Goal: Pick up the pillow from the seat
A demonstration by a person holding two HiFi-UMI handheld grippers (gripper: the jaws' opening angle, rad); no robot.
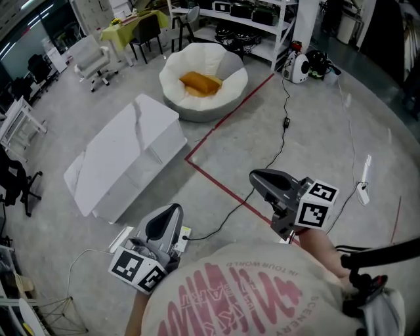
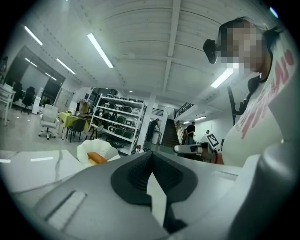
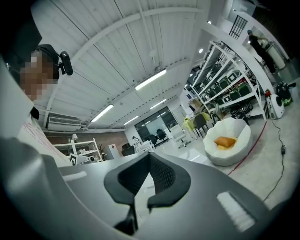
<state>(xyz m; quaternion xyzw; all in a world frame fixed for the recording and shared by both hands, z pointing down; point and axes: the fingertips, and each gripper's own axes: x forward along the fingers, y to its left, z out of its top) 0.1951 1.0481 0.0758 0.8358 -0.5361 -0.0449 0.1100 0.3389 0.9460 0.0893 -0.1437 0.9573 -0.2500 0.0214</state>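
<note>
Left gripper (image 1: 172, 211) and right gripper (image 1: 254, 176) are closed and empty, well short of the pillow (image 1: 200, 83) on the seat (image 1: 230, 69); the floor cable (image 1: 286, 122) could trip the approach.

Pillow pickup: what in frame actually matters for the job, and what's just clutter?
Job: orange pillow, the white beanbag seat holding it, left gripper and right gripper, both shut and empty.

Clutter: white table, black cable, red floor tape, storage shelves, white office chair.
</note>
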